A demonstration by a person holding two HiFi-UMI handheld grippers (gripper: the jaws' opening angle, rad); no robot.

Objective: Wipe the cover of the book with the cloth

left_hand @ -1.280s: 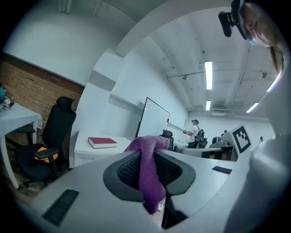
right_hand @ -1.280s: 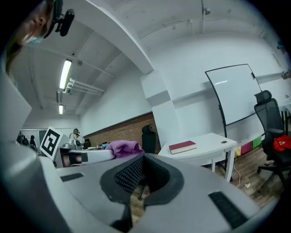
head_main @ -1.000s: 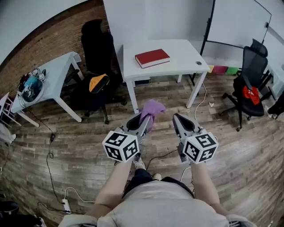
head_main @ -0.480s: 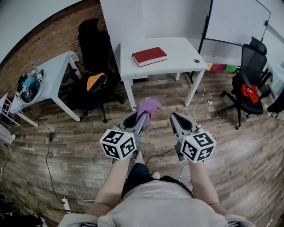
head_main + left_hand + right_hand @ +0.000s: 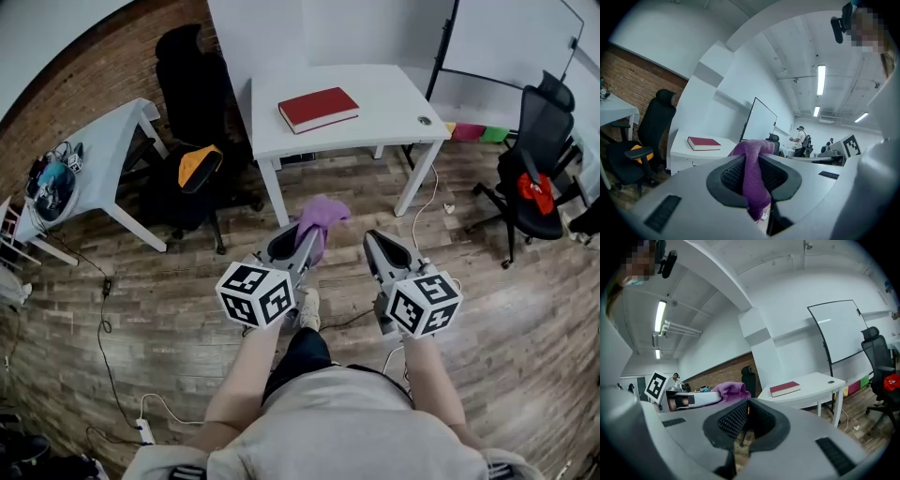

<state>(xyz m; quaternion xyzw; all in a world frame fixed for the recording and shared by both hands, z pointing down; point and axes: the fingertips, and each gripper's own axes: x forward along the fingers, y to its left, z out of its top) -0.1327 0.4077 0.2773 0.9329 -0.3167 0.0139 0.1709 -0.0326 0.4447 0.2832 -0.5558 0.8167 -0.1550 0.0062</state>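
Note:
A red book [image 5: 319, 109] lies flat on the white table [image 5: 394, 94], near its left end. It also shows in the left gripper view [image 5: 704, 143] and the right gripper view [image 5: 784, 389], well ahead of both grippers. My left gripper [image 5: 305, 239] is shut on a purple cloth [image 5: 322, 220], which bunches above the tips and hangs between the jaws [image 5: 753, 173]. My right gripper [image 5: 375, 246] is beside it, shut with nothing in it [image 5: 746, 420]. Both are held over the wooden floor, short of the table. The cloth [image 5: 727, 391] shows at the left of the right gripper view.
A black office chair [image 5: 192, 169] with an orange item stands left of the table, and a second white table [image 5: 103, 150] with clutter is further left. Another black chair [image 5: 534, 178] and a whiteboard [image 5: 506, 47] are at the right. Cables [image 5: 103, 309] run over the floor.
The person has stepped a little towards the table, which now looks nearer. Both grippers keep their pose, and the cloth stays in the left one.

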